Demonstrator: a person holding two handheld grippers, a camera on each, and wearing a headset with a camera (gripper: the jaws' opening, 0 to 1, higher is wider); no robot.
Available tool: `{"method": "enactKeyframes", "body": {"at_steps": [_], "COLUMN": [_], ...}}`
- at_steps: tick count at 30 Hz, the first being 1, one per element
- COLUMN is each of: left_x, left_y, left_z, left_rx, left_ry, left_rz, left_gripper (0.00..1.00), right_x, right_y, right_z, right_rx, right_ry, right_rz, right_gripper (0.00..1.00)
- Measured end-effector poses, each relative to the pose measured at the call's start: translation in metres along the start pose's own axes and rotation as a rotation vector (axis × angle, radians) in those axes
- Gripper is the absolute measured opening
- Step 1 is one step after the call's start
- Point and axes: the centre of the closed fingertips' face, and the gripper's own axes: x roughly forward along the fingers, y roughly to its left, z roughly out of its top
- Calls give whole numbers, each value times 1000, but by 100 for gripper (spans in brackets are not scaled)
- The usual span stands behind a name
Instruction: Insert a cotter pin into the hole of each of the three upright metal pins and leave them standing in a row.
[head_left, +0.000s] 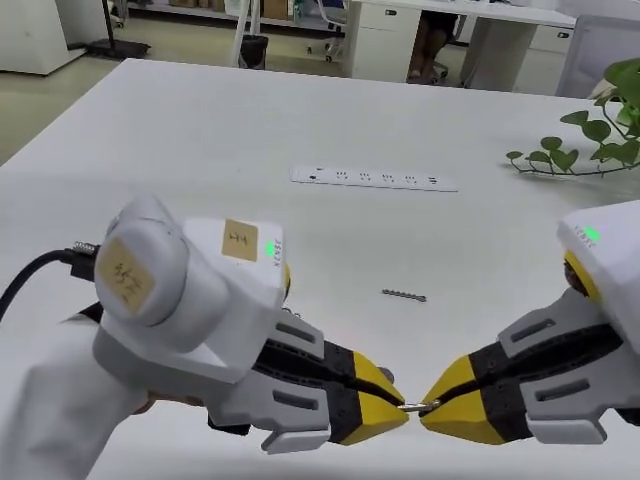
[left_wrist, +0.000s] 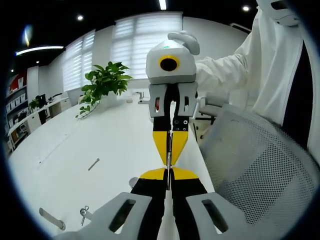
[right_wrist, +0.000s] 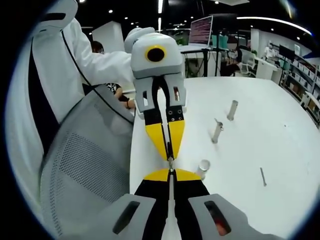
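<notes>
Just beside the nearest upright metal pin (right_wrist: 202, 169), the left claw (head_left: 401, 414) and right claw (head_left: 427, 410) meet tip to tip. Both are pinching 1 cotter pin (head_left: 414, 406). Beyond that pin, a 2nd pin (right_wrist: 216, 131) and a 3rd pin (right_wrist: 232, 110) stand in line on the desk (right_wrist: 260, 135).

White tabletop (head_left: 200, 130) takes up most of the head view. White power strip (head_left: 374, 179) lies on it, upper centre. Green trailing plant (head_left: 600, 125) at the right edge. Beige floor (head_left: 60, 95) upper left, white cabinets (head_left: 395, 40) along the top. Left gripper view: wide windows with closed blinds (left_wrist: 135, 45) upper centre, ceiling strip light (left_wrist: 162, 4) at the top, shelving (left_wrist: 17, 95) far left, maybe holding boxes, too blurred. Pale mesh chair (left_wrist: 260, 165) lower right. Right gripper view: dark ceiling (right_wrist: 125, 10) with bright strips, lit monitor (right_wrist: 201, 31) upper centre, open shelves (right_wrist: 295, 60) far right.
</notes>
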Motion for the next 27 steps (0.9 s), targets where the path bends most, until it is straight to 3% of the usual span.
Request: {"method": "enactKeyframes", "body": {"at_steps": [3, 8, 12, 14, 27], "left_x": [-1, -1, -2, -1, 11], "left_y": [3, 13, 29, 31, 50], "left_z": [0, -3, -9, -9, -22], "left_rx": [-1, 4, 19, 18, -7], "left_ry": [0, 3, 30, 29, 72], "left_rz": [12, 53, 120, 124, 158], "left_gripper": [1, 18, 22, 26, 25], "right_x": [0, -1, -4, -5, -4], "right_y": [-1, -10, -18, -20, -37], "right_z": [0, -6, -13, -16, -37], "right_rx": [-8, 1, 13, 20, 56], "right_ry": [-7, -8, -2, -2, 9], "right_rz": [-8, -36, -68, -79, -119], "right_gripper": [0, 0, 0, 0, 0]}}
